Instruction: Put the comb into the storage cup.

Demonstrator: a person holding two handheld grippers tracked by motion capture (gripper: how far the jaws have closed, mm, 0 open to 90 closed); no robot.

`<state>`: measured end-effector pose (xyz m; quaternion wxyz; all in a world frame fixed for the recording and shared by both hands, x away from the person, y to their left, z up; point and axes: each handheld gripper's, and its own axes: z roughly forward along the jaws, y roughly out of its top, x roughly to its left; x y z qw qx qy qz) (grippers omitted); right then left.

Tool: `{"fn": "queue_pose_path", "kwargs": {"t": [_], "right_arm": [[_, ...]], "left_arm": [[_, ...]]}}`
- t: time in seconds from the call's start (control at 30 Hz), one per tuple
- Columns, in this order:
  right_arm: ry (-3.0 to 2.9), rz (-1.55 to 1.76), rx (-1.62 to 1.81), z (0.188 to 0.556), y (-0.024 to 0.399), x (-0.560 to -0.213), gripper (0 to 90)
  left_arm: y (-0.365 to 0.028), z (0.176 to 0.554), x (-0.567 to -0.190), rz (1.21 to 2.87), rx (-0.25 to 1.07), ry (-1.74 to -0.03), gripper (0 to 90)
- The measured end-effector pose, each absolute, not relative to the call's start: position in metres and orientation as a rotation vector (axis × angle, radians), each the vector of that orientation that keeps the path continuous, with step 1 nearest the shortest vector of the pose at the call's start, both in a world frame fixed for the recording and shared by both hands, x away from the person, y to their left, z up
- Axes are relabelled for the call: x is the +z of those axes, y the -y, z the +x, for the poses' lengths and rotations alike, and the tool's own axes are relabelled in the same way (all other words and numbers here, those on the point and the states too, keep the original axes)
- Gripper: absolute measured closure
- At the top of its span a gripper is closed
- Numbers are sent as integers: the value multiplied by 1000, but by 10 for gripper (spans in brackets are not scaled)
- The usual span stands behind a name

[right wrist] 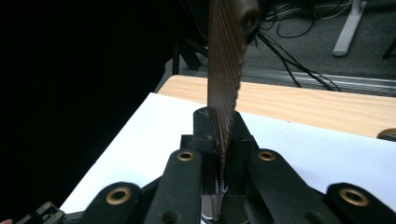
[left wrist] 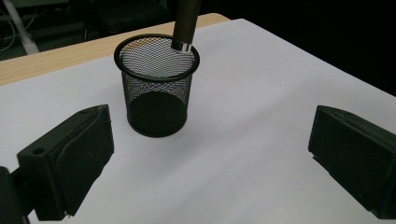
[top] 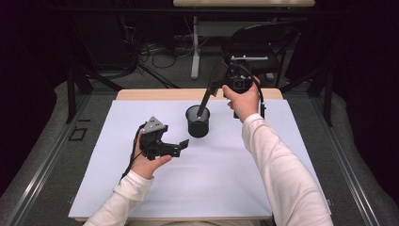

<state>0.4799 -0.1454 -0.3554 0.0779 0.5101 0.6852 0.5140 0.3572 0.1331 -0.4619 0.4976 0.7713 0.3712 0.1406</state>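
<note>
Step, judged: comb (top: 217, 79) going handle-first into cup (top: 197, 121) | right gripper (right wrist: 218, 140) jaws clamped on comb's toothed end | left gripper (top: 179, 147) jaws wide, empty, cup ahead between them | next: lower, then release.

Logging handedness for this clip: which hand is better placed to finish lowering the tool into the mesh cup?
Right. Its tongs are shut on the tool, whose handle tip is inside the mesh cup. The left tongs are open, beside the cup.
</note>
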Motion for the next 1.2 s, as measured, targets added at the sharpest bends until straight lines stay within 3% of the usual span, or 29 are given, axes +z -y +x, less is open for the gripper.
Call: {"fn": "queue_pose_path", "kwargs": {"t": [1.2], "right_arm": [[-2068, 1533, 1426, 499, 124, -378, 866]], "left_arm": [[-134, 358, -463, 1869, 347, -901, 6]]}}
